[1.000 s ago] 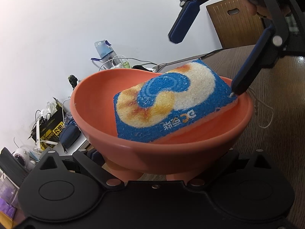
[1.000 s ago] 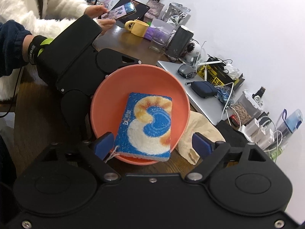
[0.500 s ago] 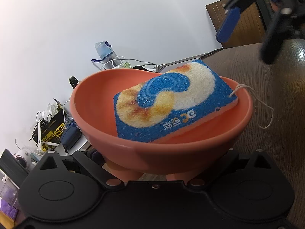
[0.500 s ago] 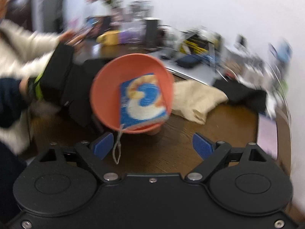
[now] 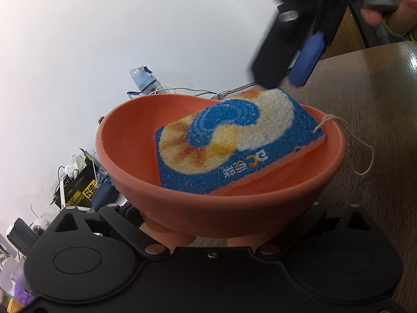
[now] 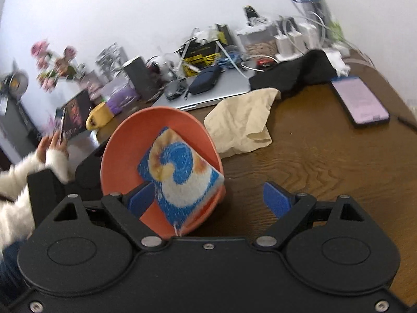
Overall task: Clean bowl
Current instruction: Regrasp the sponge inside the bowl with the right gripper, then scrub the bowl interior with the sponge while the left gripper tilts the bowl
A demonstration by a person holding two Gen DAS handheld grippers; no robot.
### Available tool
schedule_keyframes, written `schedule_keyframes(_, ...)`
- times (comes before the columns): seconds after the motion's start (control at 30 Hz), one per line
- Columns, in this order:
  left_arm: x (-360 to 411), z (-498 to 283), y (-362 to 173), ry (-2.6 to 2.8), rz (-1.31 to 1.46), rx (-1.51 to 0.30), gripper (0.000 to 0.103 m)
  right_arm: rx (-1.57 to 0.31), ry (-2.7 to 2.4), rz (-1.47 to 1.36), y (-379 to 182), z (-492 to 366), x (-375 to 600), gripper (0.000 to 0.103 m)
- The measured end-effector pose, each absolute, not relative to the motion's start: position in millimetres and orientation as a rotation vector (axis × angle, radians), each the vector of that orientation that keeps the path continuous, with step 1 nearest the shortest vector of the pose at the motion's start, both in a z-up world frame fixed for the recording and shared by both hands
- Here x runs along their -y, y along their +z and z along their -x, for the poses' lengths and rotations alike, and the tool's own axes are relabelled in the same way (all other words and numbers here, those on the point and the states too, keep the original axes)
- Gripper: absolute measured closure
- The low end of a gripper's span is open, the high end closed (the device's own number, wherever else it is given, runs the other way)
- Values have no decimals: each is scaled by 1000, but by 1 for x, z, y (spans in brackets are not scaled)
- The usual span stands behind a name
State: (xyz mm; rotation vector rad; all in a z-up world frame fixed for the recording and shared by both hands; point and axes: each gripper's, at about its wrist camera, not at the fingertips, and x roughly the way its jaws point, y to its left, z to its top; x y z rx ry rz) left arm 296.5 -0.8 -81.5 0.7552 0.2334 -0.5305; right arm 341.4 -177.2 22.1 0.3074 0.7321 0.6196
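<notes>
We see the orange bowl held by our left claw, sponge inside. Our right claw hangs wide open over it, empty. A tan cloth lies beside the bowl on the bench.

A dark wood-grain counter fills the right half of the right wrist frame; a crumpled beige cloth lies near its centre; a phone with a lit screen lies flat at the right; a closed silver laptop sits behind the cloth, a dark pouch on it; blurred clutter, perhaps chargers and cables, lines the far edge.
</notes>
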Motion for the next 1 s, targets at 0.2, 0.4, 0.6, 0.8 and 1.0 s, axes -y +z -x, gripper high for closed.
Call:
schedule_keyframes(0.2, 3, -294, -83, -524, -769, -221, 5, -779, 592, -369, 4, -358, 154, 11)
schedule_keyframes(0.4, 3, -293, -83, -526, -767, -223, 5, -777, 559, -415, -1, -356, 162, 31)
schedule_keyframes(0.6, 5, -289, -84, -523, -776, -215, 5, -657, 525, -215, 19, -333, 152, 50)
schedule_keyframes(0.8, 7, -287, -84, -522, -777, -215, 5, -596, 494, -133, 27, -320, 144, 50)
schedule_keyframes(1.0, 8, -279, -86, -522, -775, -216, 5, -505, 505, 6, 37, -309, 134, 77)
